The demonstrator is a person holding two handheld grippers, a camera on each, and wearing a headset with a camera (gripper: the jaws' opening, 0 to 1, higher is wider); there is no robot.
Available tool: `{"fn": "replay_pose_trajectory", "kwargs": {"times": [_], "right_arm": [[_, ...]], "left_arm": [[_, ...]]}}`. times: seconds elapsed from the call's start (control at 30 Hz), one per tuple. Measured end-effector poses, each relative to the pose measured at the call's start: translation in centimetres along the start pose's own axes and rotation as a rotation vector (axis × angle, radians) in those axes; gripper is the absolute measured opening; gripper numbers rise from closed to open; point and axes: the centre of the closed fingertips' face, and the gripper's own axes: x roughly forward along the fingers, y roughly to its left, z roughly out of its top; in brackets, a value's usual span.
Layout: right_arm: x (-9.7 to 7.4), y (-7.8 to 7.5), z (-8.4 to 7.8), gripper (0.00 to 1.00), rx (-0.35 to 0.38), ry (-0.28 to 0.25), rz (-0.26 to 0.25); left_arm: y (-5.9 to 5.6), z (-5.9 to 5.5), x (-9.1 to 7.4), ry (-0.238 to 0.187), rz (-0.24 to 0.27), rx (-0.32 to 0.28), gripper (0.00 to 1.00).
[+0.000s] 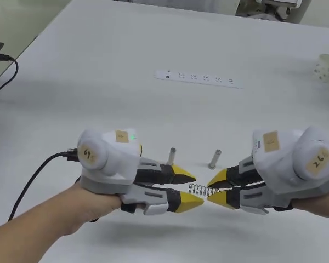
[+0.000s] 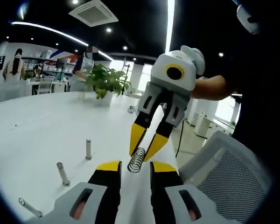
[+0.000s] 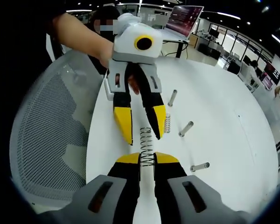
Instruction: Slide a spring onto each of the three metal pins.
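A small steel spring (image 1: 200,190) hangs level above the white table between the two grippers. My right gripper (image 1: 211,192) is shut on one end of it; in the right gripper view the spring (image 3: 146,144) rises from between its yellow tips (image 3: 147,159). Facing it, my left gripper (image 1: 191,189) is open, its tips on either side of the spring's free end (image 2: 136,159). Three metal pins (image 3: 172,97) (image 3: 186,128) (image 3: 200,166) are on the table beyond; two of them (image 1: 171,155) (image 1: 214,159) stand upright behind the grippers. A second spring (image 3: 167,122) lies near the pins.
A white power strip (image 1: 197,78) lies farther back on the table. A black cable (image 1: 35,178) trails from the left gripper, another (image 1: 5,71) at the far left edge. A mesh chair (image 3: 51,135) stands at the table's near edge. A potted plant (image 2: 105,79) sits far across.
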Motion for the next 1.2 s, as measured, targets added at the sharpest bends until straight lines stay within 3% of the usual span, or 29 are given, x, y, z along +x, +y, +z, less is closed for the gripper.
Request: {"fn": "replay_pose_trajectory", "kwargs": {"times": [0.2, 0.43, 1.2], "right_arm": [[0.1, 0.0, 0.2, 0.08, -0.007, -0.004, 0.005], [0.5, 0.4, 0.5, 0.08, -0.020, -0.009, 0.023], [1.0, 1.1, 1.4, 0.08, -0.049, -0.033, 0.043]], "left_arm": [[-0.2, 0.3, -0.2, -0.020, -0.003, -0.011, 0.10], [0.0, -0.1, -0.6, -0.009, 0.001, -0.009, 0.04], [-0.6, -0.3, -1.6, -0.005, -0.007, -0.013, 0.03]]}}
